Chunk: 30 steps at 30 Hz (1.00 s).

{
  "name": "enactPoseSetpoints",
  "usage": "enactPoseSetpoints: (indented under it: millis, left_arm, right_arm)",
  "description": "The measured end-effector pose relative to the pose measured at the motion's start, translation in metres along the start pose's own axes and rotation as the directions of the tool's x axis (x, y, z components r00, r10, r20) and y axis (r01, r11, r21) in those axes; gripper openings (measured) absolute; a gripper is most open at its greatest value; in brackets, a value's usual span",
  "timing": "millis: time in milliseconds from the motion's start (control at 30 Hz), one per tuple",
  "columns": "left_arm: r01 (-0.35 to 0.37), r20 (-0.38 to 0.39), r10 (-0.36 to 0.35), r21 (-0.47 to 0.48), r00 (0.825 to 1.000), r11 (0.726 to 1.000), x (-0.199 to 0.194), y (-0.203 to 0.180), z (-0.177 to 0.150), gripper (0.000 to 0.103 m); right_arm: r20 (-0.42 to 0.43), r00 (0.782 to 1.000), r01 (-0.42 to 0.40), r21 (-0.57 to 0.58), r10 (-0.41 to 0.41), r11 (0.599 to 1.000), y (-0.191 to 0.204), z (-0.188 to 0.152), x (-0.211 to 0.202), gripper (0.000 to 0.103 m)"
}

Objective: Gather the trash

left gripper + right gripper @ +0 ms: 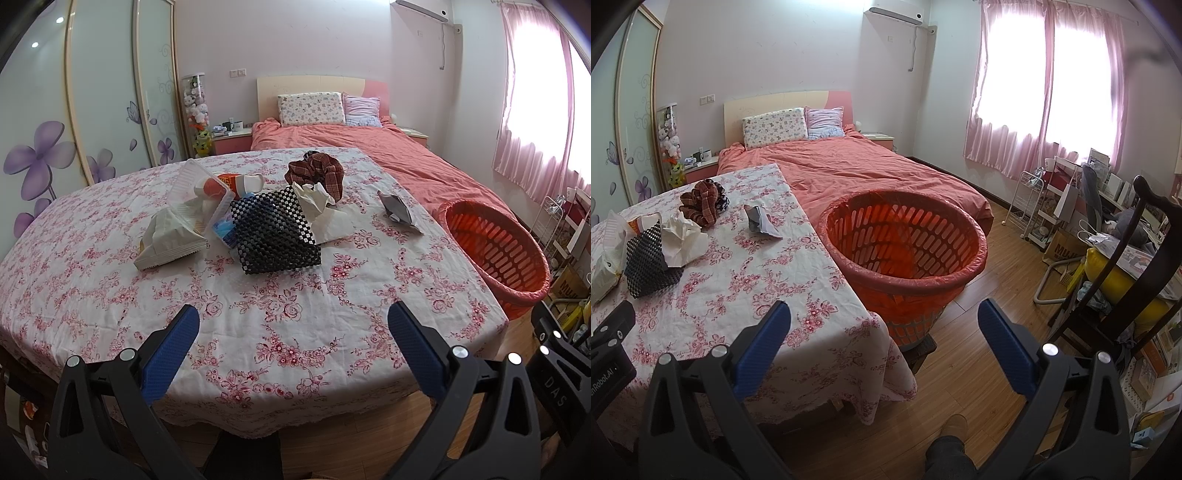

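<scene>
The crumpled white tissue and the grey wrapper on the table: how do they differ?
The crumpled white tissue is pale and leans against the black mesh mat; the grey wrapper is dark, shiny and lies alone nearer the orange basket. Both rest on the floral tablecloth, untouched.

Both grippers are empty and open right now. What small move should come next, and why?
Probably reach the right gripper forward and to its left toward the crumpled grey wrapper. It lies alone on the floral tablecloth, apart from the pile, and is the piece nearest the orange plastic basket, so the carry looks short. The left gripper hangs open near the table's front edge, holding nothing.
</scene>
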<state>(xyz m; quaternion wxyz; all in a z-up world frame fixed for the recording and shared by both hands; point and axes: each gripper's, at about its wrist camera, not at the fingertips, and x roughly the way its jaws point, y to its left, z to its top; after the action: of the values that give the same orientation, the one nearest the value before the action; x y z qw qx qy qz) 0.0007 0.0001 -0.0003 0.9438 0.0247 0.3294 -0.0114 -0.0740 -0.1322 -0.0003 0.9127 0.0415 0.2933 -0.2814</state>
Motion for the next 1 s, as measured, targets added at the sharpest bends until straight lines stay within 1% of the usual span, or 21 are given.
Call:
enactPoseSetpoints:
  millis: [767,1000]
  left_arm:
    - [0.001,-0.002,-0.001,-0.001,1.000,1.000,0.002,-0.004,-0.005,0.101]
    - [0.003,-0.003,-0.003,-0.001,1.000,1.000,0.004,-0.008,-0.010,0.101]
  right_arm:
    - [-0.001,1.000,0.001,0.001,-0.001,1.000,0.000,0.001,0.000,0.099]
    - [0.000,1.000,0.001,0.001,-0.001,1.000,0.000,0.000,0.001,0.099]
